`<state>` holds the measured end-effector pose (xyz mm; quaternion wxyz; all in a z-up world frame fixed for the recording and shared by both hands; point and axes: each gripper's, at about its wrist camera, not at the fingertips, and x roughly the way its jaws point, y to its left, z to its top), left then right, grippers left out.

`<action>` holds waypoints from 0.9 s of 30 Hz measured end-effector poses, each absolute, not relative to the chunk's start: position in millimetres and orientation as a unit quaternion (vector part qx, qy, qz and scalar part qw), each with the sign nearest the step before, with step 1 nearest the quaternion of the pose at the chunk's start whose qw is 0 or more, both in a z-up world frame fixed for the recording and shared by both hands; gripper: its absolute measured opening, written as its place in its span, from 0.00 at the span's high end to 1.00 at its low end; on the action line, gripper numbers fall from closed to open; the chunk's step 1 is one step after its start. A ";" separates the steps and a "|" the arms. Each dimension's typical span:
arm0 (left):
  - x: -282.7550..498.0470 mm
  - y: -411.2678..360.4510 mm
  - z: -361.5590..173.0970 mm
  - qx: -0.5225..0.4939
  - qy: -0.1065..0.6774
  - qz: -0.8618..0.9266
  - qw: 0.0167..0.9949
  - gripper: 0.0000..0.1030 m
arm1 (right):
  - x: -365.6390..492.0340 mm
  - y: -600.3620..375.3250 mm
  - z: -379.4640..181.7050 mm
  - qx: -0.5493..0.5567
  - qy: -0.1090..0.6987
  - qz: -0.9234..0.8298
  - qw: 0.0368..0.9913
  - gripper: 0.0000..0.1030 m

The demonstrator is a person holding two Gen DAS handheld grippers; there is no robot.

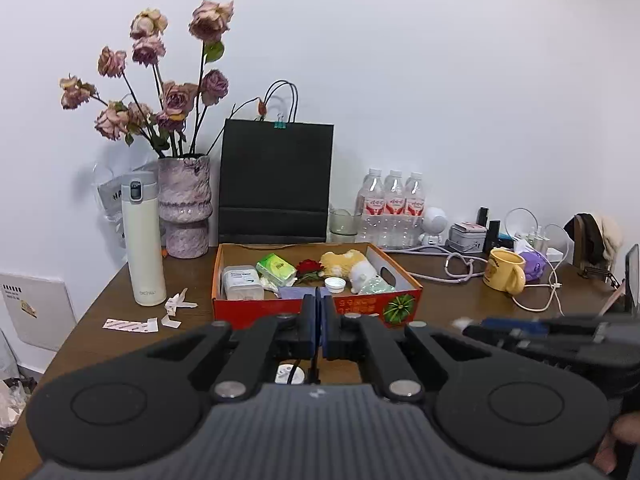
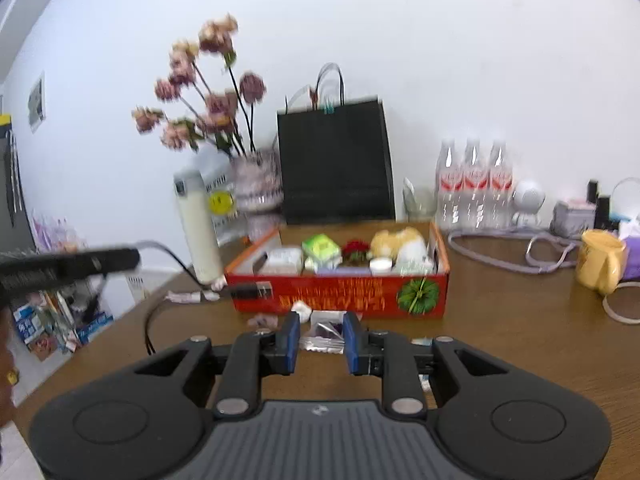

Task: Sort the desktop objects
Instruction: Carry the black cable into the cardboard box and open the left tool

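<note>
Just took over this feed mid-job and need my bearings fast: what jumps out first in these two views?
The red cardboard box at the middle of the brown desk grabs the eye, holding a plush toy, a green tissue pack and a red flower. Behind it to the left, a vase of faded pink roses stands beside a tall black paper bag. Near the right edge sits a yellow mug.

Both wrist views low over desk, facing wall, sharing red box (image 1: 316,304).
</note>
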<state>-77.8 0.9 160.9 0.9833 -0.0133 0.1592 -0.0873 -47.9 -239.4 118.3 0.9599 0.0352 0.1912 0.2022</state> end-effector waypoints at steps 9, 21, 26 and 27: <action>-112.4 -5.0 162.3 -0.023 0.153 -0.090 0.984 0.97 | -83.3 -252.4 140.4 0.031 0.163 0.199 0.966 0.79; -22.0 -13.0 183.4 -0.003 0.150 -0.102 0.983 0.97 | -10.7 -254.6 155.3 0.053 0.173 0.213 0.960 0.79; 61.6 -15.6 202.3 0.001 0.144 -0.119 0.982 0.97 | 62.4 -244.5 165.7 0.050 0.183 0.212 0.959 0.79; 74.2 -15.7 203.5 -0.001 0.146 -0.126 0.981 0.97 | 77.5 -242.0 166.1 0.050 0.186 0.213 0.958 0.79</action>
